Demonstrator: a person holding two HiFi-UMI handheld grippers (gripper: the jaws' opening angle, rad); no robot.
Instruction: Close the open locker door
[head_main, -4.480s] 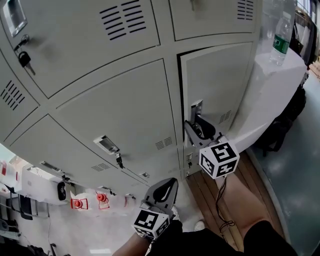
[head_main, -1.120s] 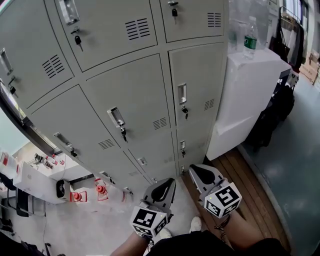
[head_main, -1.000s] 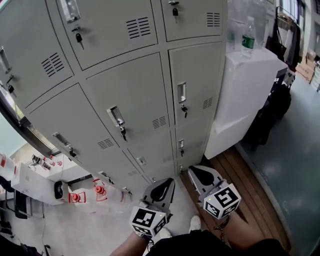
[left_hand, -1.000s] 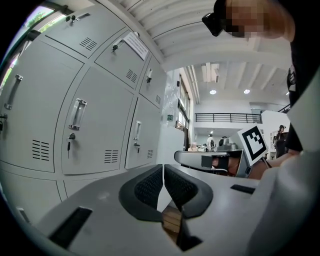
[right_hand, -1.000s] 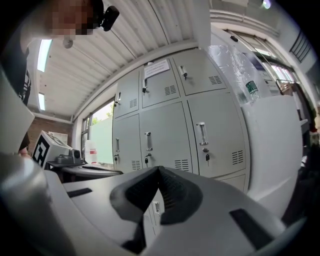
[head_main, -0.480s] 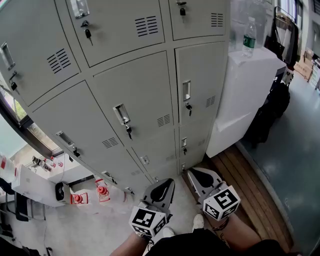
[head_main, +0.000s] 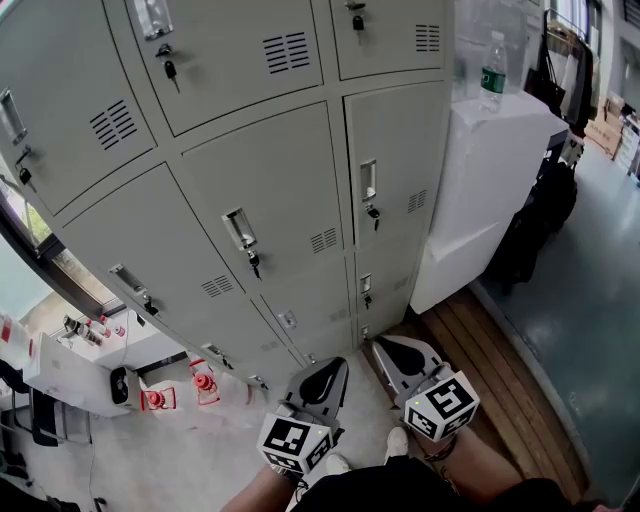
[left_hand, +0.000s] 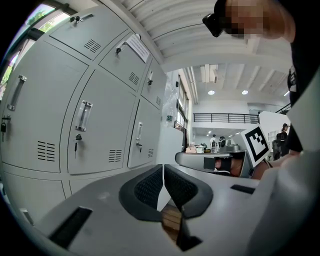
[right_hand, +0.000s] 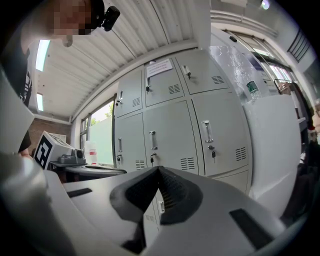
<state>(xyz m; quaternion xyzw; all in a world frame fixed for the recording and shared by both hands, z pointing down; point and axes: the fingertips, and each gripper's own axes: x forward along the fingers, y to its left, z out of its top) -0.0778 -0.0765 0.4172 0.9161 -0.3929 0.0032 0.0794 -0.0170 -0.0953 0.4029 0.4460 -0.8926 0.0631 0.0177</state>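
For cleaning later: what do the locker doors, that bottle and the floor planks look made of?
Locker doors: probably painted sheet metal, matte grey with punched vents. Bottle: clear plastic, see-through with green label. Floor planks: wood or wood-look, brown with seams.

I take the white cabinet (head_main: 485, 190) as my mark: a water bottle (head_main: 491, 70) stands on top of it, the grey locker bank (head_main: 250, 190) stands just beside it on the left, and something dark and bulky (head_main: 545, 215) sits just beside it on the right. At its foot I see a strip of wooden planking (head_main: 480, 370), with smooth grey-green floor (head_main: 590, 320) further right and pale floor (head_main: 190, 460) well to the left. A window (right_hand: 102, 132) shows past the far end of the lockers from the cabinet, a ribbed white ceiling (right_hand: 140, 35) runs overhead, and round ceiling lights (left_hand: 211, 92) glow above a railed gallery (left_hand: 225, 118) deep in the hall.
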